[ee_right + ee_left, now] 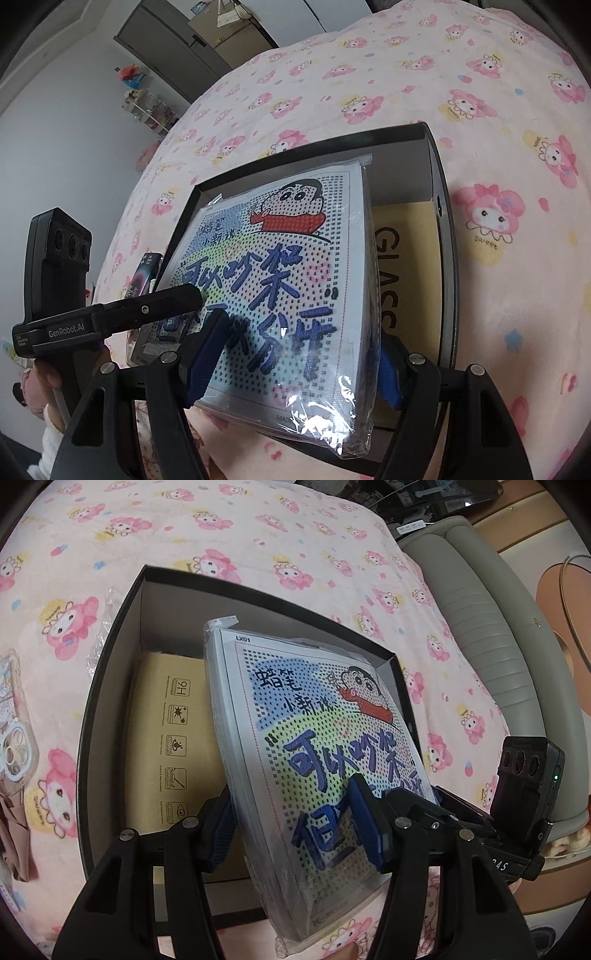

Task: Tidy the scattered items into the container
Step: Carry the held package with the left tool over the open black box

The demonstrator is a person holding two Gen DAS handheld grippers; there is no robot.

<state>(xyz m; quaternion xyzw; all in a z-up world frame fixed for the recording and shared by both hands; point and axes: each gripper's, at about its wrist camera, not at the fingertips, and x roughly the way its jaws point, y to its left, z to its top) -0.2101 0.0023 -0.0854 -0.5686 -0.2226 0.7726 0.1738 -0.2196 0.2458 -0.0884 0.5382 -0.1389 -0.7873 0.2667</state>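
Note:
A flat plastic-wrapped cartoon bead kit hangs tilted over the black open box on the pink bedspread. My left gripper is shut on its near edge, one blue pad on the printed face and the other against the underside. My right gripper grips the same kit from the other side in the same way. Each gripper shows in the other's view, the right gripper and the left gripper. A yellow screen-protector packet lies flat in the box.
A clear phone case and a scrap of clear wrap lie left of the box. A small dark carton sits against the box's other side. A grey padded bed edge borders the bedspread. A hand holds the left gripper.

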